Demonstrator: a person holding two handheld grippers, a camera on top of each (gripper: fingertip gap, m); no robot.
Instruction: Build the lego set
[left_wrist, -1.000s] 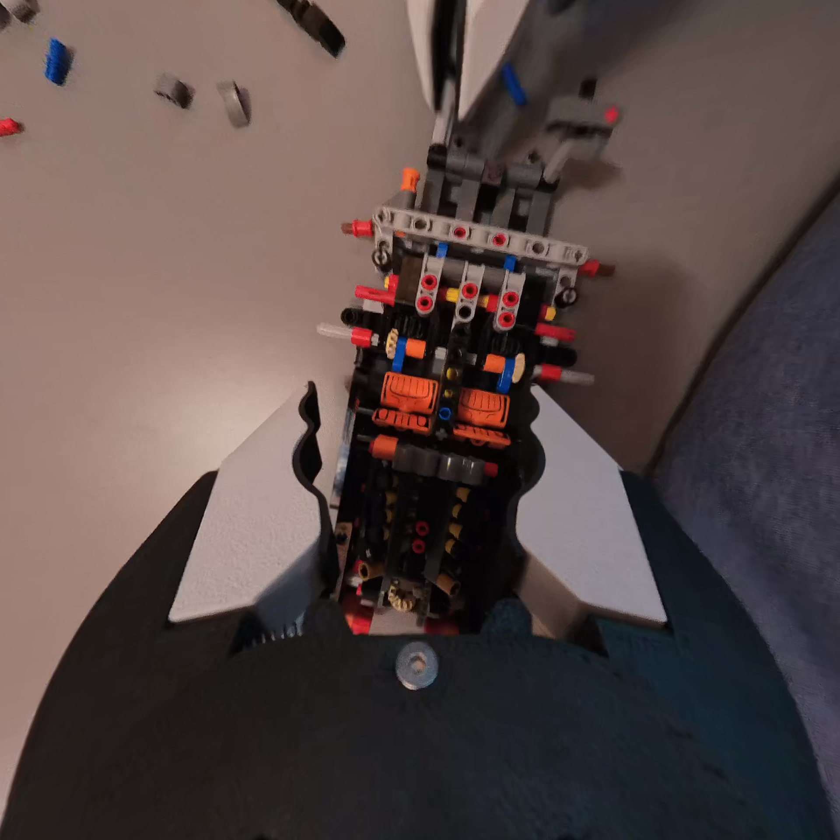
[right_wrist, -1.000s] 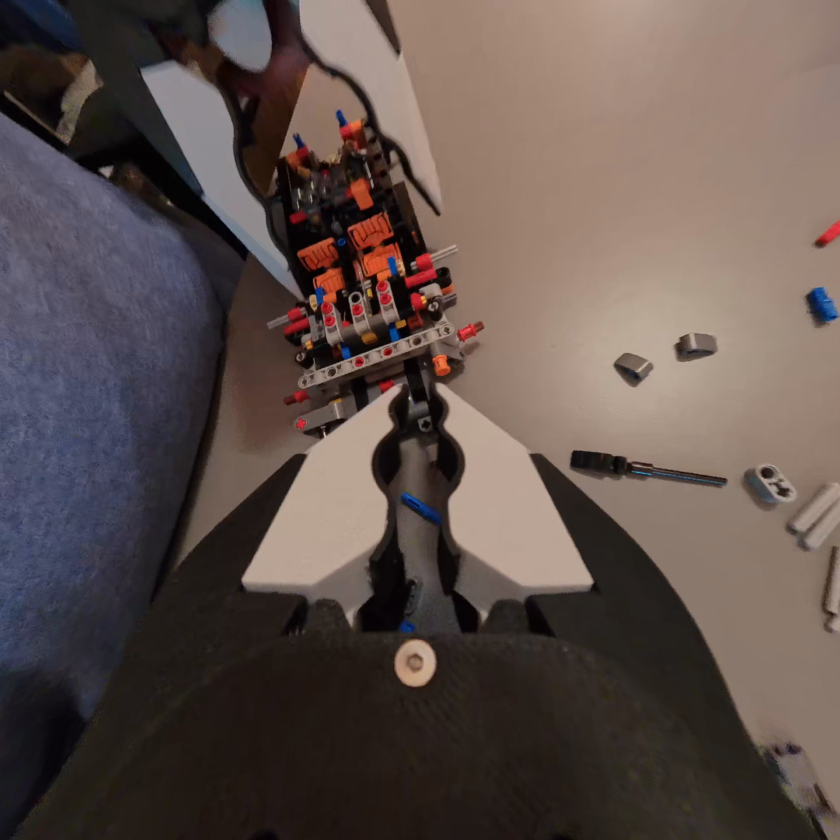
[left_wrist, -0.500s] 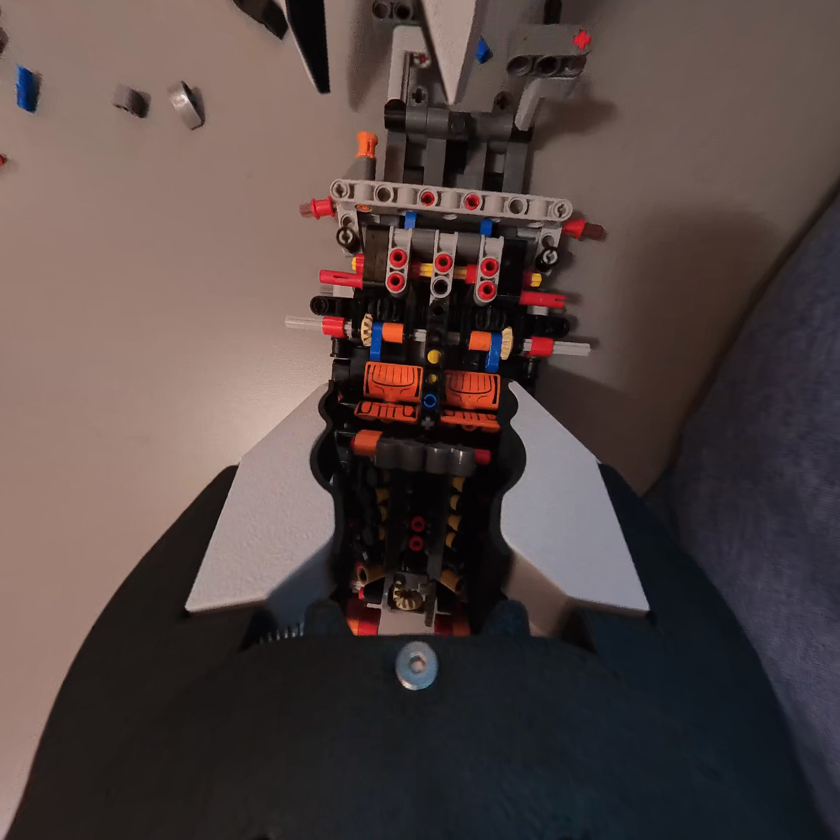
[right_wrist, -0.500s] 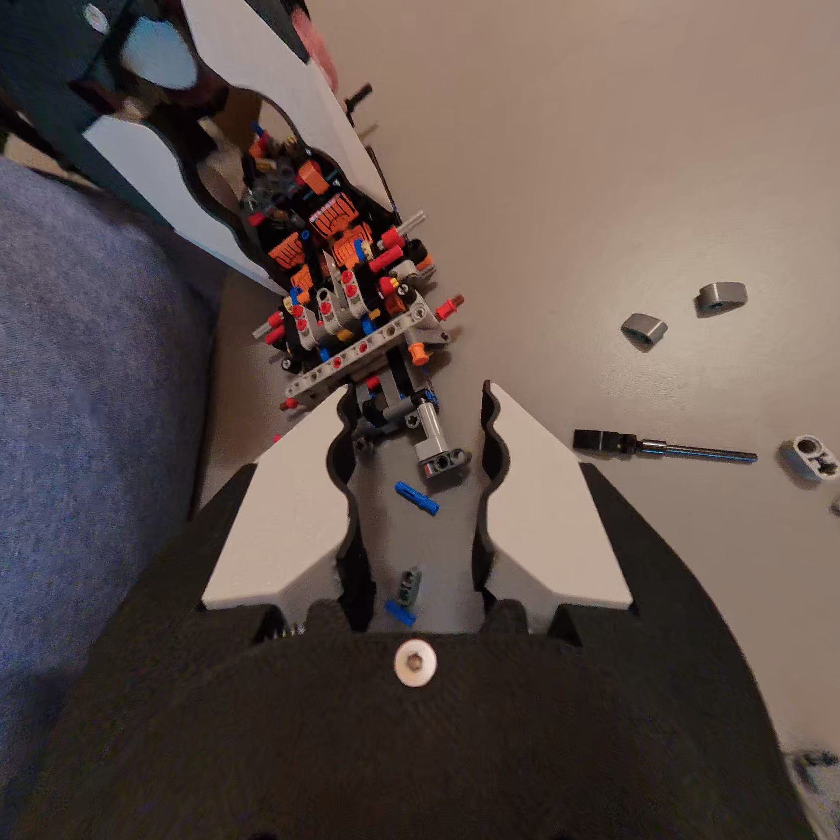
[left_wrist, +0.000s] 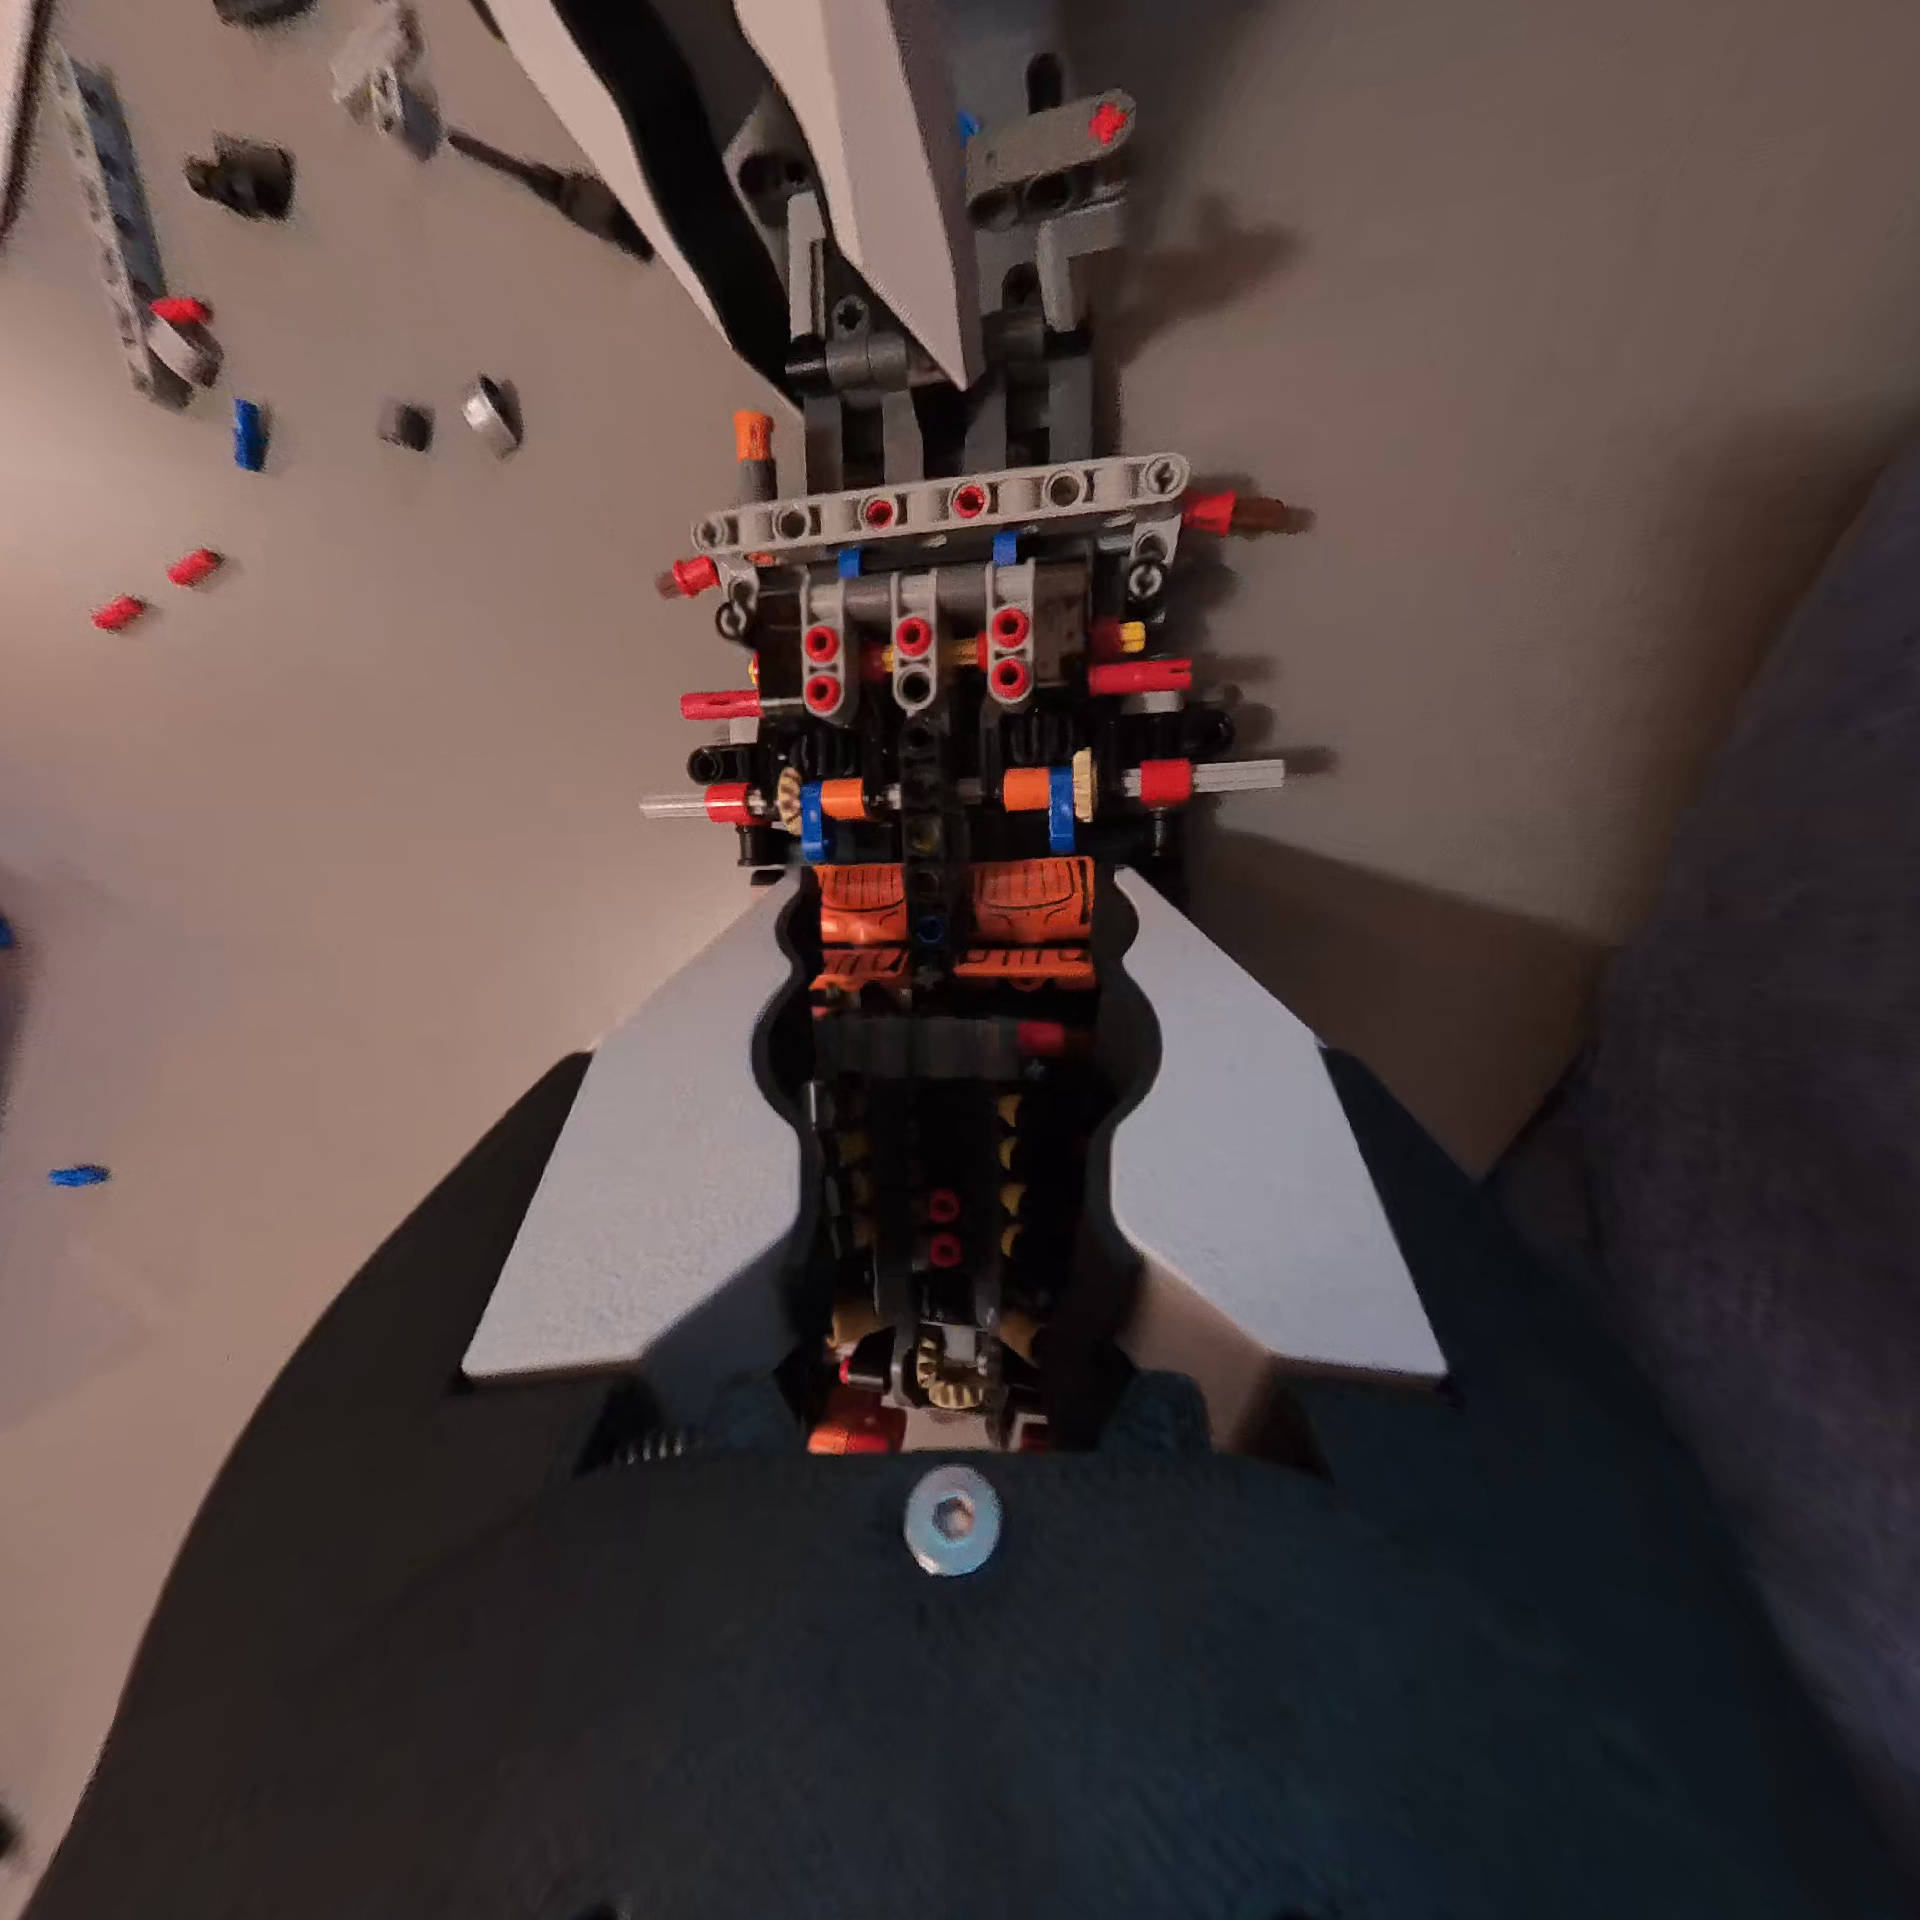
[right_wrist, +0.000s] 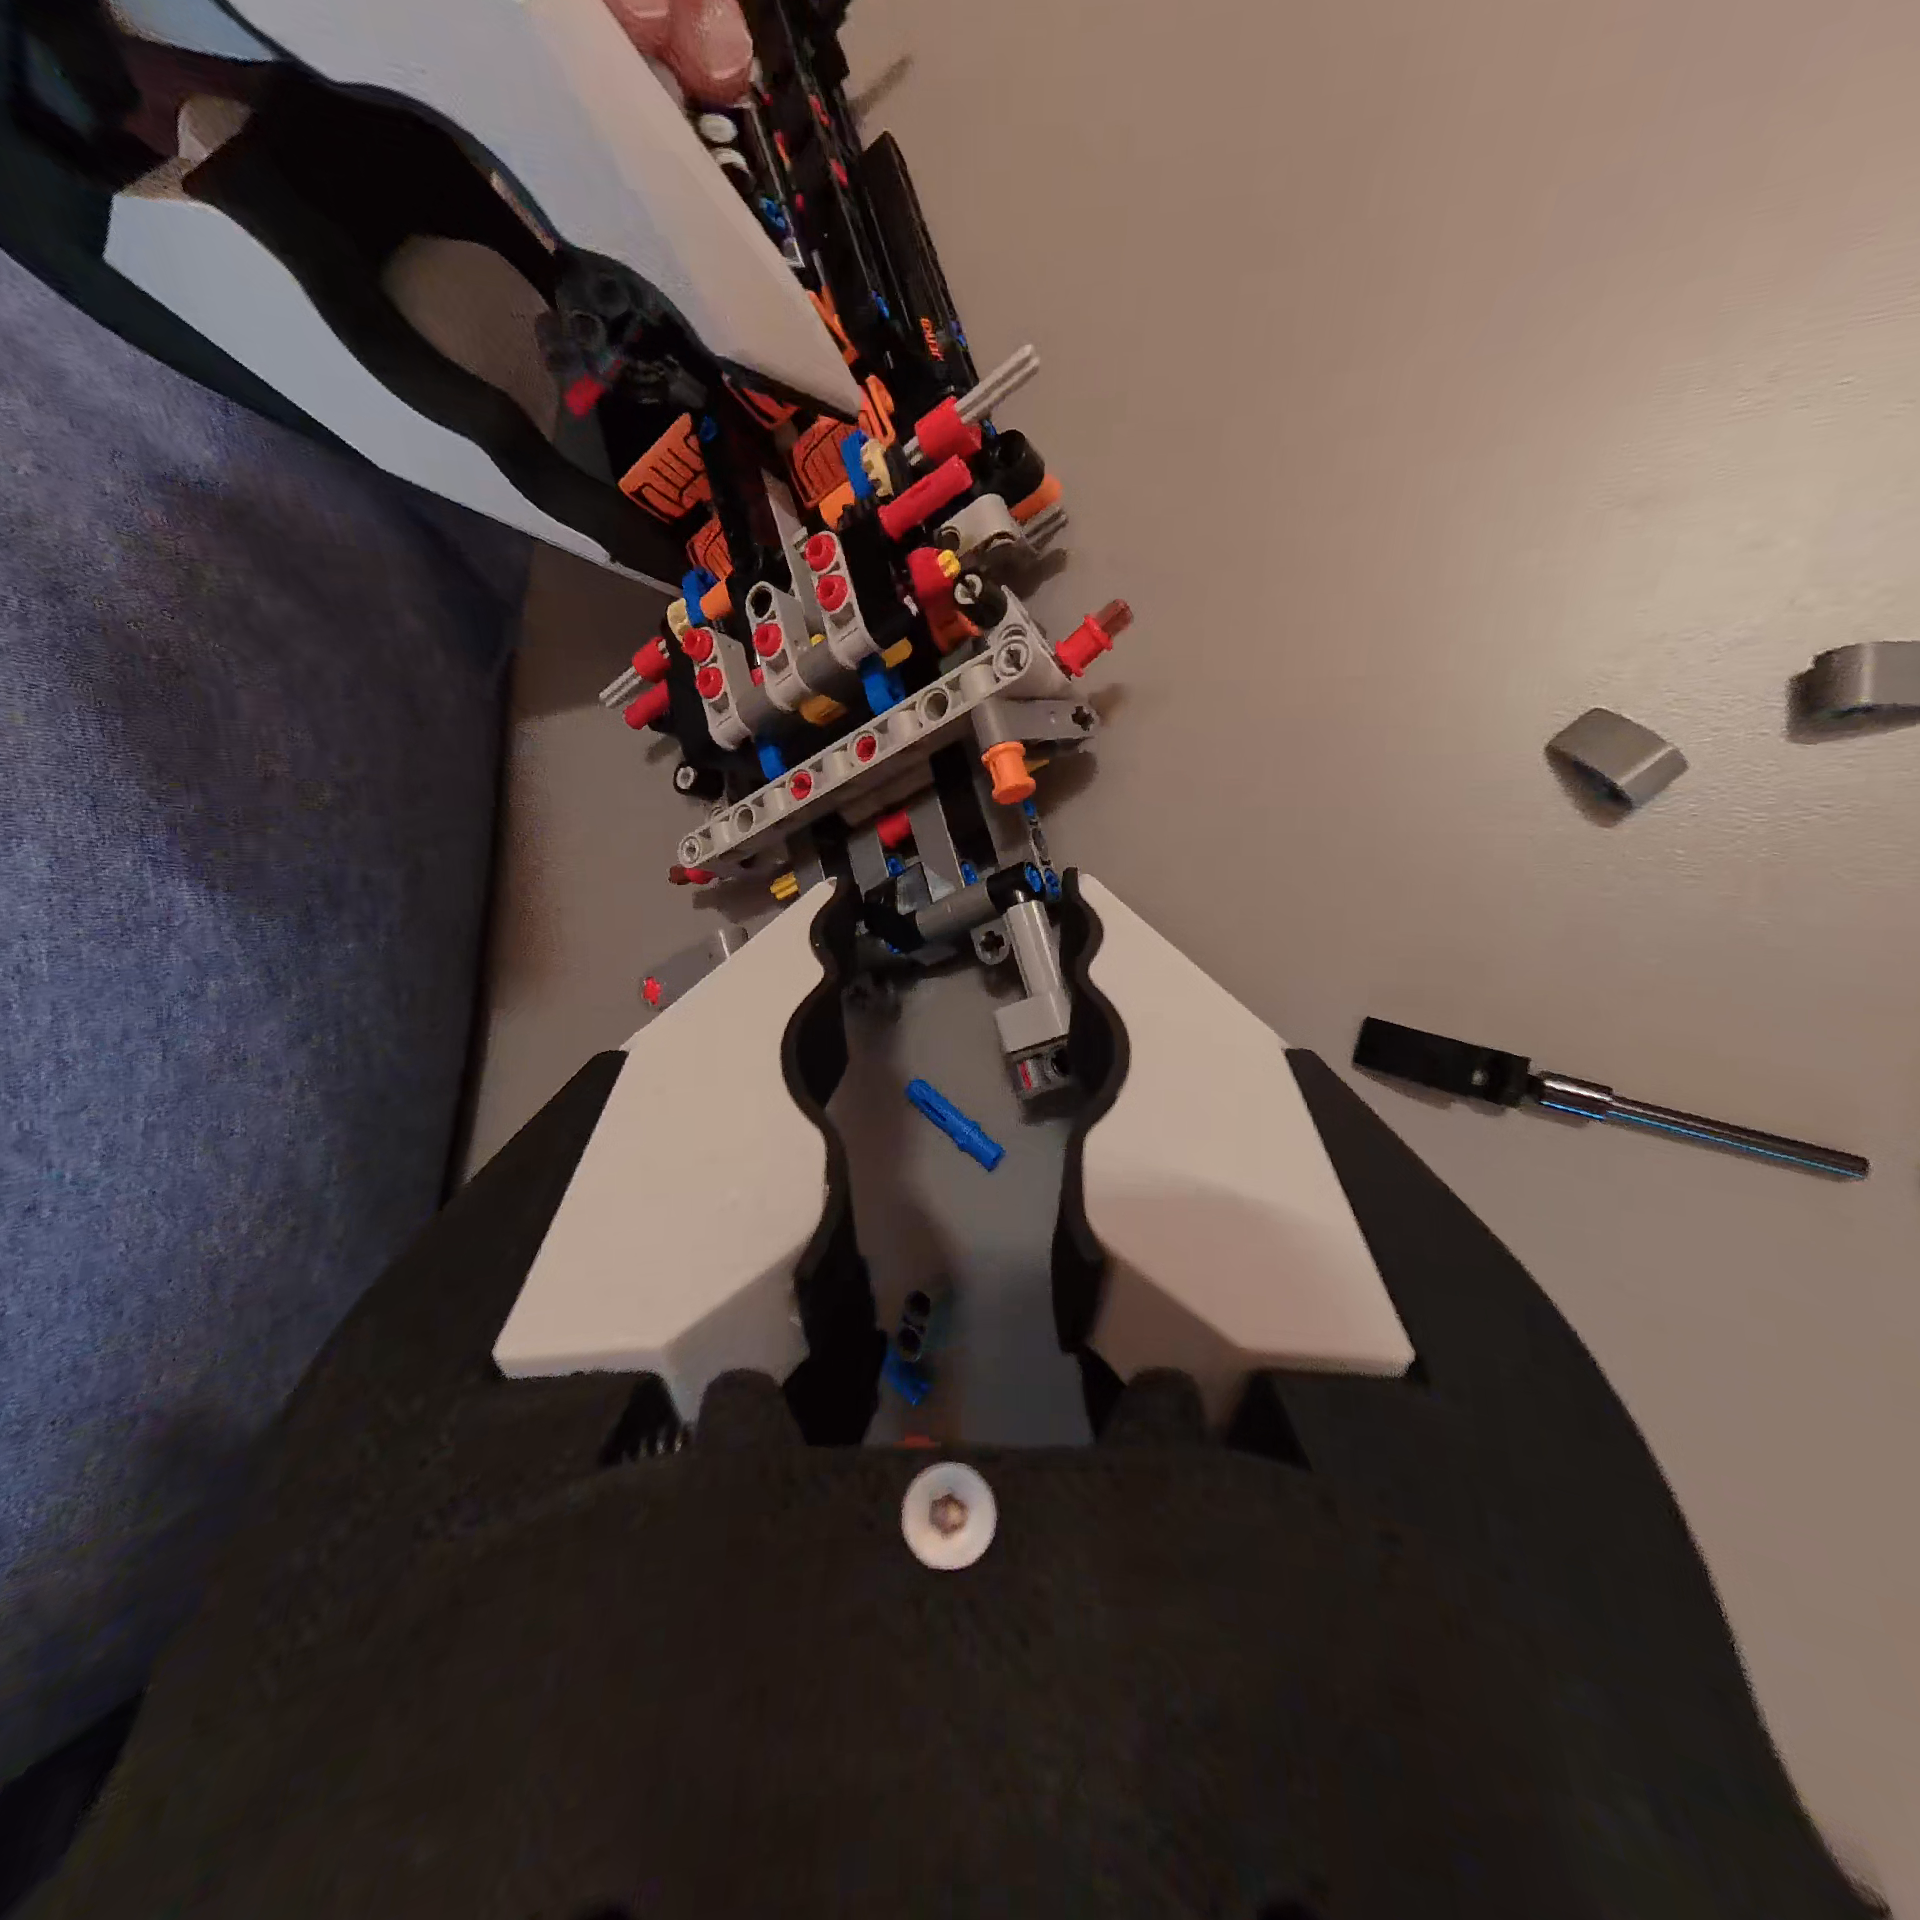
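The left claw (left_wrist: 951, 935) was clenched around the lego model (left_wrist: 956, 748), its white fingers (left_wrist: 665, 1174) pressed against the black chassis flanks, holding it above the tabletop (left_wrist: 364, 831). From twelve o'clock in the left wrist view came the right claw (right_wrist: 951, 914), spread apart, straddling the grey linkage (right_wrist: 1029, 987) at the model's far end without pinching it. Its jaws stood just beside that grey arm, a loose blue pin (right_wrist: 954, 1124) lying on the tabletop between them.

By my read, the step in hand was seating or adjusting that grey end assembly. The next move called for the right claw to close squarely on the arm while the left kept the body steady. Loose parts waited out at two o'clock in the right wrist view: grey curved pieces (right_wrist: 1616, 767) and a black-handled axle (right_wrist: 1600, 1099).
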